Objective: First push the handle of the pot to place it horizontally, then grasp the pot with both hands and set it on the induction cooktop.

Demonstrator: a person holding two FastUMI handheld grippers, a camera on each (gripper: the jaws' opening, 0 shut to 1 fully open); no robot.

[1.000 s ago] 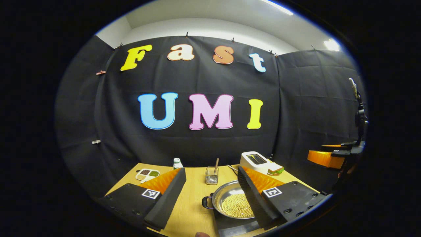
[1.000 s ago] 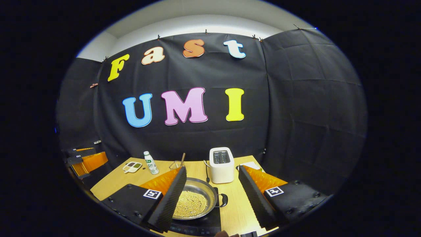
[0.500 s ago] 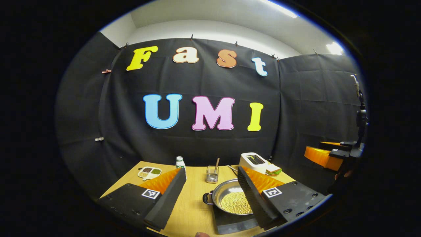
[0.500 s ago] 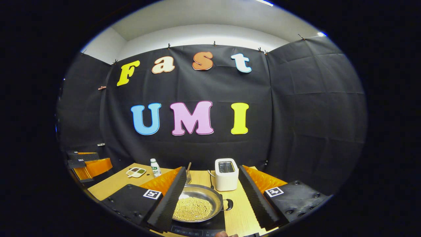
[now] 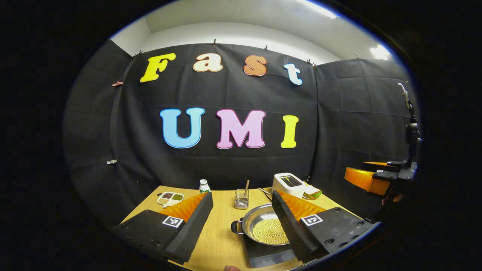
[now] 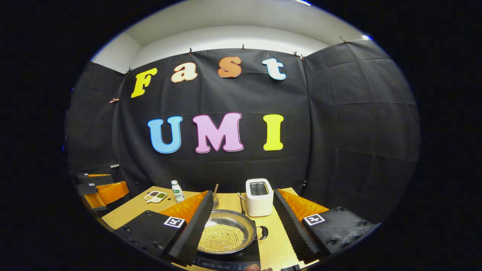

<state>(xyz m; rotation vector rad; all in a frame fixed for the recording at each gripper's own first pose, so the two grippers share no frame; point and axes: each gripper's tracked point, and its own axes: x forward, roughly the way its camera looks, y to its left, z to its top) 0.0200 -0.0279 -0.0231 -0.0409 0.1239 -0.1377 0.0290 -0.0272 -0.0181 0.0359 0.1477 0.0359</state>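
A steel pot (image 5: 263, 227) with yellow beans in it rests on the black induction cooktop (image 5: 265, 254), one black handle (image 5: 236, 227) sticking out toward the left. In the right gripper view the same pot (image 6: 226, 233) sits on the cooktop (image 6: 226, 263) with its other handle (image 6: 262, 232) pointing right. My left gripper (image 5: 241, 220) is open, held above the table and back from the pot. My right gripper (image 6: 243, 222) is open too, raised above the pot with nothing between its fingers. The right gripper (image 5: 371, 177) also appears far right in the left gripper view, and the left gripper (image 6: 99, 186) far left in the right one.
On the wooden table (image 5: 220, 241) behind the pot stand a white toaster (image 6: 259, 192), a sandwich (image 5: 311, 192), a glass holder with a stick (image 5: 241, 199), a small bottle (image 5: 203, 186) and a divided dish of grains (image 5: 169, 197).
Both grippers have drawn back and a little up from the pot, staying open. The pot has stayed on the cooktop.
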